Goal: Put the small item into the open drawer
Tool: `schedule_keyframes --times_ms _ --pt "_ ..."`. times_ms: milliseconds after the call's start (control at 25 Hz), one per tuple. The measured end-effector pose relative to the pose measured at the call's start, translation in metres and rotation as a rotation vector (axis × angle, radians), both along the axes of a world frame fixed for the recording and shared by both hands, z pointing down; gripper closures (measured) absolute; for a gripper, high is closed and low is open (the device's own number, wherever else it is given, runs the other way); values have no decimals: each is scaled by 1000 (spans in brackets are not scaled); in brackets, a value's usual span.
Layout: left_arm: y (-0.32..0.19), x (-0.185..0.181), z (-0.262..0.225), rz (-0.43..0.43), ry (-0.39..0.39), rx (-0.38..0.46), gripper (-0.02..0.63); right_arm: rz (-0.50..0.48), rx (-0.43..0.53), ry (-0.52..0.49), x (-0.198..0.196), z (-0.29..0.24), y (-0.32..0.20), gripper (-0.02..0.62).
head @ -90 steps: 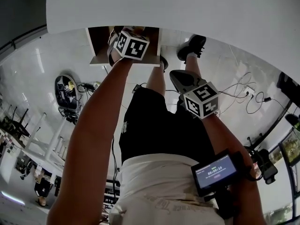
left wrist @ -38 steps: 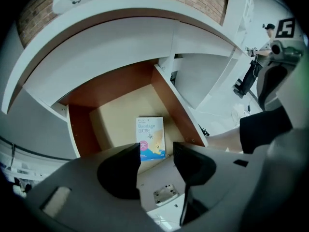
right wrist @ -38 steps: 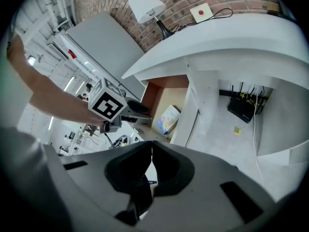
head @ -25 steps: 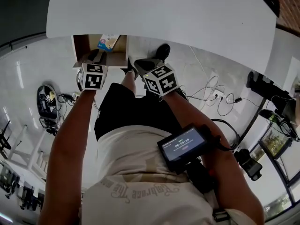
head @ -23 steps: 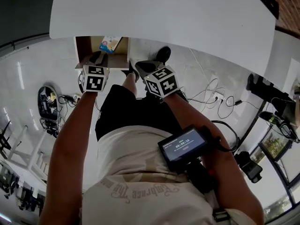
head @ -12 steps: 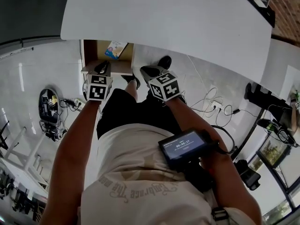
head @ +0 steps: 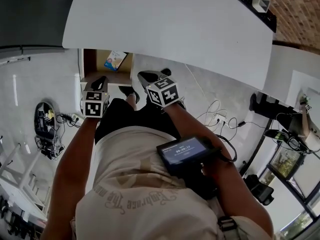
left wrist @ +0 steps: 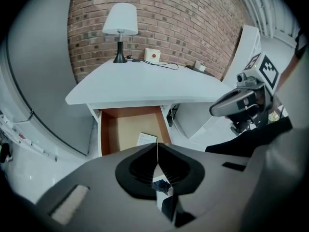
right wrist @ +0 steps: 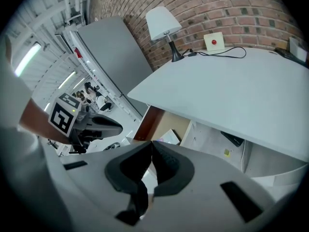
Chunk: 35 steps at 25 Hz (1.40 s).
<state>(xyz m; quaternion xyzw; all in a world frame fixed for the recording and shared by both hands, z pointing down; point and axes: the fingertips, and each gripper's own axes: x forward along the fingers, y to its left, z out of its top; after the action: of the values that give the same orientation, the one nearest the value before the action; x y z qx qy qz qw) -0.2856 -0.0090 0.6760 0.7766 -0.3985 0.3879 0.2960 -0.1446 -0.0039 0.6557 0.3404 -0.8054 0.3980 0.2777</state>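
Desk (left wrist: 145, 83) overhangs the drawer (left wrist: 104, 132), lamp (left wrist: 119, 23) and cable (left wrist: 161, 64) resting on top.

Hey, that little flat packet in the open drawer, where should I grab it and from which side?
Take the packet by its edge facing the middle of the drawer, coming straight down from above. It is thin and seems to lie flat on the floor beside the right wall, so only the top is free, and that wall likely blocks the far edge.
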Motion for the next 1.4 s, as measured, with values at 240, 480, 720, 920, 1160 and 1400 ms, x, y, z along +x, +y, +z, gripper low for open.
schedule_keyframes --times_ms 240,480,720,920,1160,1400 --pt "-3 -10 -11 -3 0 11 595 4 30 -6 -8 -15 -10 589" --pt "-6 -9 -26 9 7 33 595 17 45 -4 -3 -27 -12 589" --pt "-9 -8 -41 13 14 61 595 17 64 1 3 -41 -14 589" --pt "-13 -1 -59 25 57 80 595 16 95 4 5 -58 -24 589" --pt "-33 -4 -84 -13 103 142 595 12 166 -20 -4 -83 -48 589" --pt "-53 -2 -109 -54 132 201 595 -11 265 -32 -5 -118 -68 589"
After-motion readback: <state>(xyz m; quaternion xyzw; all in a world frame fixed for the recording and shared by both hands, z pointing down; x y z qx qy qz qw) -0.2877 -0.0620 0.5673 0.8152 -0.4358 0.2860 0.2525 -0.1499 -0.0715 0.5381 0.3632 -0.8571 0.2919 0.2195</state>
